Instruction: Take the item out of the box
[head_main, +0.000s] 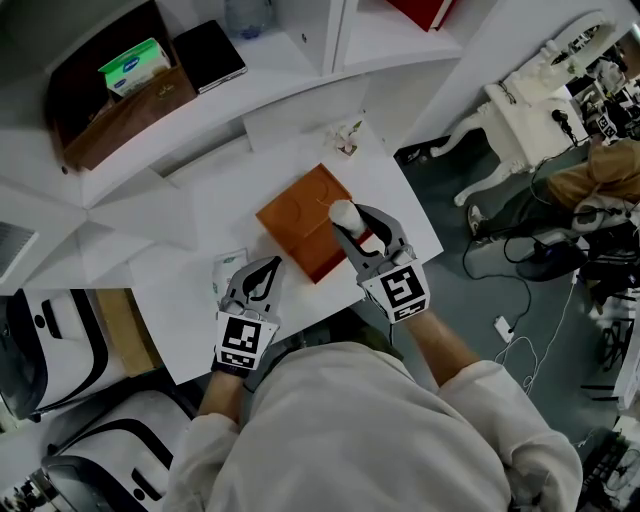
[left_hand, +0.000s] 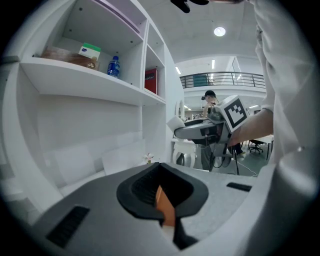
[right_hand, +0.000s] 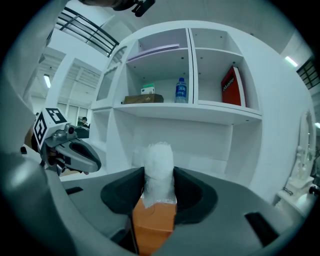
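Note:
An orange box (head_main: 300, 225) lies on the white table (head_main: 200, 320). Just above its near right side, my right gripper (head_main: 350, 224) is shut on a white foam-wrapped item (head_main: 344, 212). In the right gripper view the item (right_hand: 158, 167) stands upright between the pads, with the box (right_hand: 155, 227) below it. My left gripper (head_main: 271, 266) is at the box's near left side. In the left gripper view its jaws stand narrow, with a thin orange edge of the box (left_hand: 165, 206) between them.
White shelves stand behind the table, with a brown tray holding a green-white packet (head_main: 135, 65), a blue bottle (right_hand: 181, 91) and a red book (right_hand: 231, 87). A small flower ornament (head_main: 348, 138) stands past the box. A white packet (head_main: 226, 268) lies by the left gripper.

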